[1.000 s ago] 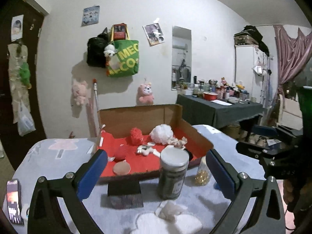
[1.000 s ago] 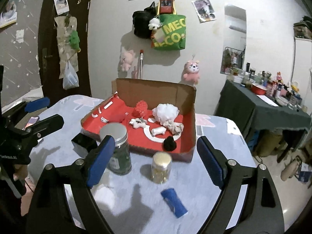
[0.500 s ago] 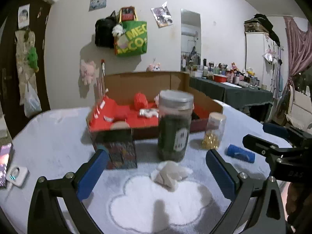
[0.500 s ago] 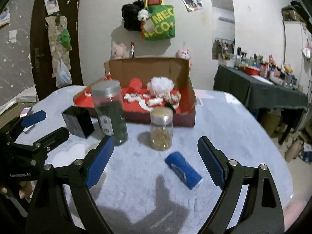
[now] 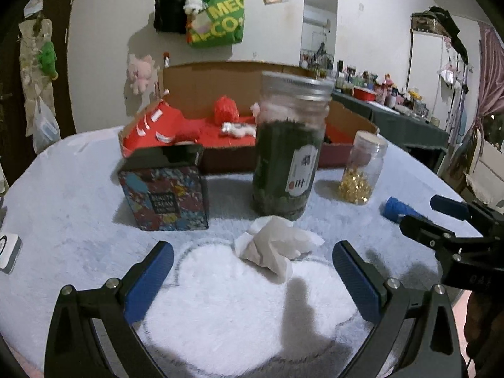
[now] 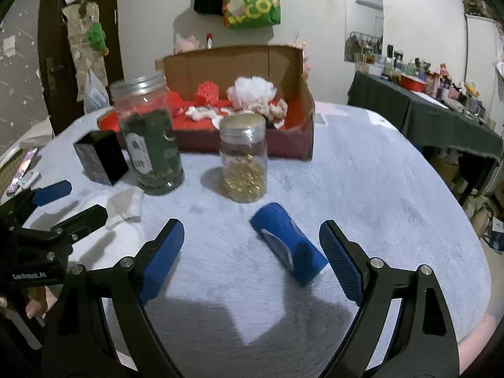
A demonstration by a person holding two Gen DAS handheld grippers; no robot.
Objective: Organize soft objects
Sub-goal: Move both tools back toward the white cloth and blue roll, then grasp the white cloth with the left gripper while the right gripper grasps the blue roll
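A crumpled white tissue [image 5: 277, 245] lies on the pale fluffy cloth just ahead of my left gripper [image 5: 252, 264], which is open and holds nothing. A blue fabric roll [image 6: 286, 249] lies between the fingers of my open right gripper [image 6: 252, 236], nearer the right finger and untouched. Behind stands a cardboard box [image 5: 220, 72] with a red lining, holding a red pompom [image 5: 225, 110], a white pompom [image 6: 253, 89] and other small soft items. The left wrist view shows the right gripper [image 5: 431, 217] at its right edge; the right wrist view shows the left gripper [image 6: 67, 206] at its left.
A tall jar of dark green stuff [image 5: 289, 145], a small jar of gold bits [image 5: 362, 170] and a black patterned box [image 5: 163, 192] stand between the grippers and the cardboard box. A phone [image 6: 23, 170] lies at the table's left edge. A dark-clothed side table [image 6: 441, 119] stands at the right.
Both grippers have sunk toward the table and tipped down. The tissue and the blue roll now lie close at the fingertips. Both stay open.
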